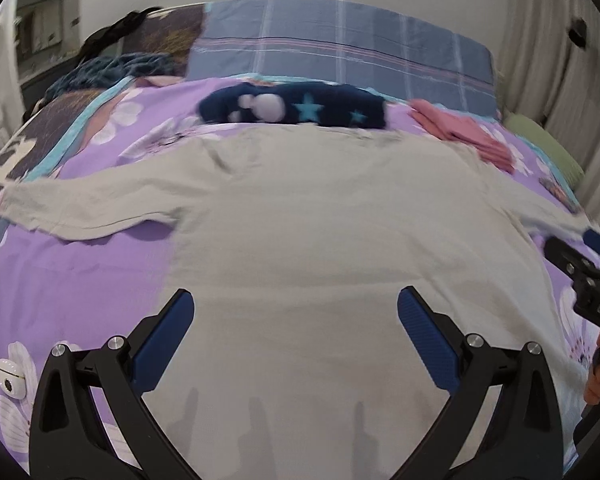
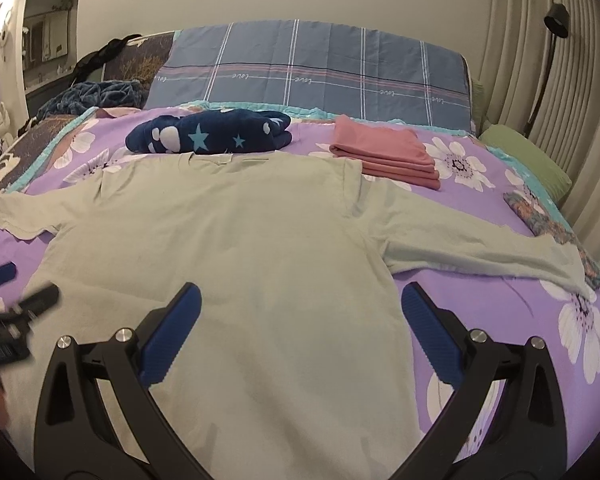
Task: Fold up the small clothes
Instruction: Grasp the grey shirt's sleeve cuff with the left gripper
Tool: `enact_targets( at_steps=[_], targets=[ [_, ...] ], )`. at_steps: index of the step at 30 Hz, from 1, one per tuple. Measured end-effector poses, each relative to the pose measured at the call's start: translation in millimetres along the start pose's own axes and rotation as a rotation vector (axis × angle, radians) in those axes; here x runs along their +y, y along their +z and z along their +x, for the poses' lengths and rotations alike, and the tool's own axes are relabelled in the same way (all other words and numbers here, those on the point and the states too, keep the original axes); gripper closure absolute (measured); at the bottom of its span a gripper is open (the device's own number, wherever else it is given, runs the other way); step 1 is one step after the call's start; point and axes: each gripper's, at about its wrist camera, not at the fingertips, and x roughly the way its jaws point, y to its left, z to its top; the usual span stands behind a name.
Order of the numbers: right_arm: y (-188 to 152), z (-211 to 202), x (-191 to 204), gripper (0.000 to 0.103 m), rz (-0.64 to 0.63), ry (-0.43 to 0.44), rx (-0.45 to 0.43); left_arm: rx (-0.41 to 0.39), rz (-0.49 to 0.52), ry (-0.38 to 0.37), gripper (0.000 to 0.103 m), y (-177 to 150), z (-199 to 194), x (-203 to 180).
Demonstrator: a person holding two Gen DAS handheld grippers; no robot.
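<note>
A pale grey-green long-sleeved shirt (image 2: 236, 248) was laid flat on the bed, spread over a purple floral bedspread (image 2: 540, 320), with its collar turned toward the far side and both sleeves stretched out to left and right. The left hand-held gripper (image 1: 294, 320) was held above the lower body of the shirt with its blue-padded fingers (image 1: 164, 332) spread wide and nothing between them; whether the fingers touched the cloth could not be told. The right hand-held gripper (image 2: 300, 316) was likewise held spread apart and empty over the shirt's lower right part, its right finger placed over the shirt's side edge just below the right sleeve. In the left wrist view the right hand-held gripper was seen at the frame's right edge, near the right sleeve, and the picture was blurred.

Beyond the collar, a folded navy garment with stars (image 2: 210, 132) was lying on the bedspread, just beside the shirt's top edge. To its right a folded pink garment (image 2: 388, 152) was placed, close to the right shoulder. A blue plaid quilt (image 2: 320, 76) was seen across the far end of the bed, and a green pillow (image 2: 528, 160) at the right side.
</note>
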Motion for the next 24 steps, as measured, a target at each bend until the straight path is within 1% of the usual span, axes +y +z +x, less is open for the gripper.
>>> enact_targets(
  at_steps=[3,5,6,7,8,9,10,11,12,16,18,21,24],
  targets=[
    [5,9,5,0.002,-0.028,-0.003,0.013,-0.021,-0.049,0.022,0.001,5,1,33],
    [8,13,6,0.002,-0.04,-0.004,0.018,-0.03,-0.1,0.07,0.003,7,2,68],
    [10,16,6,0.002,-0.046,-0.011,0.017,-0.032,-0.129,0.091,0.006,9,3,82],
    [11,19,5,0.002,-0.049,-0.019,0.016,-0.032,-0.174,0.123,0.012,10,4,104],
    [12,23,5,0.002,-0.052,-0.027,0.019,-0.029,-0.219,0.152,0.014,11,5,125],
    [13,26,3,0.002,-0.053,-0.03,0.023,-0.029,-0.265,0.175,0.02,11,6,145],
    [15,29,2,0.002,-0.052,-0.033,0.028,-0.031,-0.327,0.197,0.026,11,7,173],
    [16,33,2,0.002,-0.05,-0.036,0.034,-0.028,-0.38,0.217,0.029,11,9,196],
    [17,35,2,0.002,-0.049,-0.036,0.038,-0.026,-0.432,0.233,0.03,11,11,218],
    [20,46,5,0.002,-0.053,-0.032,0.052,-0.032,-0.59,0.253,0.03,11,23,287],
    [21,50,10,0.002,-0.062,-0.027,0.056,-0.036,-0.632,0.267,0.03,15,35,311],
    [23,55,18,0.002,-0.09,-0.027,0.055,-0.021,-0.7,0.322,0.03,24,58,347],
    [26,59,26,0.002,-0.121,-0.03,0.047,-0.034,-0.725,0.357,0.03,33,71,367]
  ],
)
